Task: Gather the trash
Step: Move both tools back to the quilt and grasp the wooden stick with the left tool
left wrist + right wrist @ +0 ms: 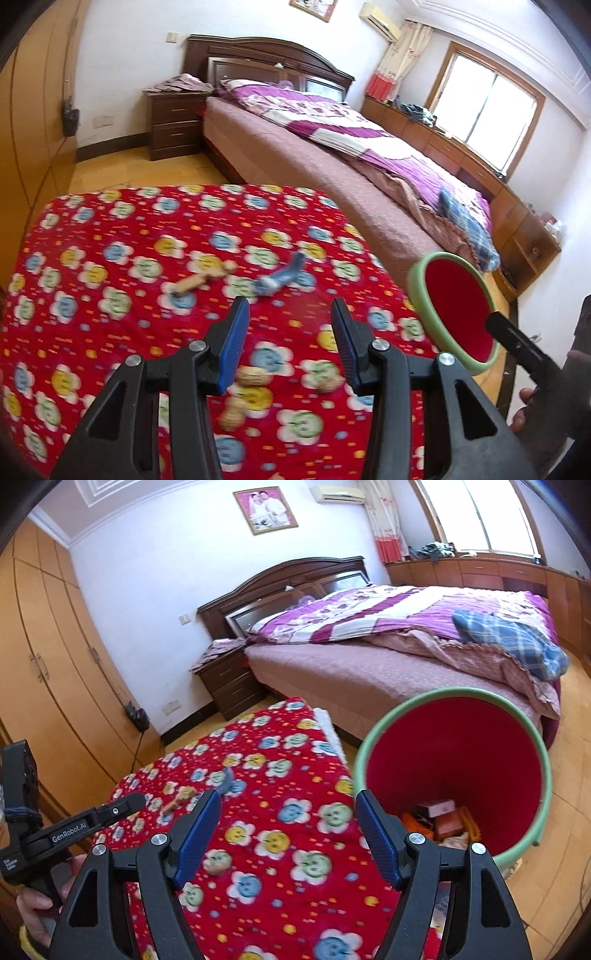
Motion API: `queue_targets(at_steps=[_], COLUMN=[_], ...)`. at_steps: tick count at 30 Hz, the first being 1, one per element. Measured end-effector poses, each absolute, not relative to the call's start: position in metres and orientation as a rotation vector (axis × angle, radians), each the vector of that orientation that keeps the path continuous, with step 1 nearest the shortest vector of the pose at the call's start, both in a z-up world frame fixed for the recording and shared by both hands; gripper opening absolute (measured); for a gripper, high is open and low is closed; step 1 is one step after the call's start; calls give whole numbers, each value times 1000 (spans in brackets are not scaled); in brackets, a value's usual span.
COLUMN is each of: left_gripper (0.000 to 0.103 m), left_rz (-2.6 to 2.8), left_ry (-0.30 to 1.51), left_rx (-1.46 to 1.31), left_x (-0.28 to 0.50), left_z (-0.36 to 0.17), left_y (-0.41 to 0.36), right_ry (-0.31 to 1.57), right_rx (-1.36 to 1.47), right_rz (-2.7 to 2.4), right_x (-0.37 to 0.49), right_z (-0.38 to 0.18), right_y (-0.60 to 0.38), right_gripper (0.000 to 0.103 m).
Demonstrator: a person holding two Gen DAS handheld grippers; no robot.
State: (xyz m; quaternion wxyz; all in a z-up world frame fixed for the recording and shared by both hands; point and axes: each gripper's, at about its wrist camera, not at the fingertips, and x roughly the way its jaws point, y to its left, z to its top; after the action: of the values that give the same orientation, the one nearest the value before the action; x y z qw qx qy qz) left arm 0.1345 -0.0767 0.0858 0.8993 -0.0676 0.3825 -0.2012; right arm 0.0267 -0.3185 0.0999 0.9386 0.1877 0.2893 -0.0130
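Bedroom setting, with a red flower-print blanket point(110, 258) covering the work surface. Left gripper point(290, 306) hangs over it with jaws parted and nothing between them; peanut shells point(251, 376) lie just beneath, a blurred grey-blue wrapper point(284, 277) and a tan scrap point(203, 278) farther out. Right gripper point(288, 805) is spread wide, holding nothing. Beside the blanket's edge stands the green-rimmed red bin point(461, 746), with trash inside.

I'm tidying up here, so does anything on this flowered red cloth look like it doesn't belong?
Yes. Peanut shells lie scattered near the left tongs, and a crumpled bluish wrapper and a tan scrap lie farther back on the cloth. The red bin beside it already holds trash.
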Motion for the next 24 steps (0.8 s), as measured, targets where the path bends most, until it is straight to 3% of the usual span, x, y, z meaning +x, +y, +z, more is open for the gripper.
queue_targets(at_steps=[12,24], left_gripper=[46,46], left_rz=[-285,-290], left_ry=[802,892], left_rx=[-96,-36], left_x=[174,218], left_z=[71,30], left_y=[-31,-48], right_ry=[632,704], right_rx=[412,409], right_rz=[6,8], right_x=[65,93], right_z=[86,59], right_y=[-295,-292], right_gripper=[76,76])
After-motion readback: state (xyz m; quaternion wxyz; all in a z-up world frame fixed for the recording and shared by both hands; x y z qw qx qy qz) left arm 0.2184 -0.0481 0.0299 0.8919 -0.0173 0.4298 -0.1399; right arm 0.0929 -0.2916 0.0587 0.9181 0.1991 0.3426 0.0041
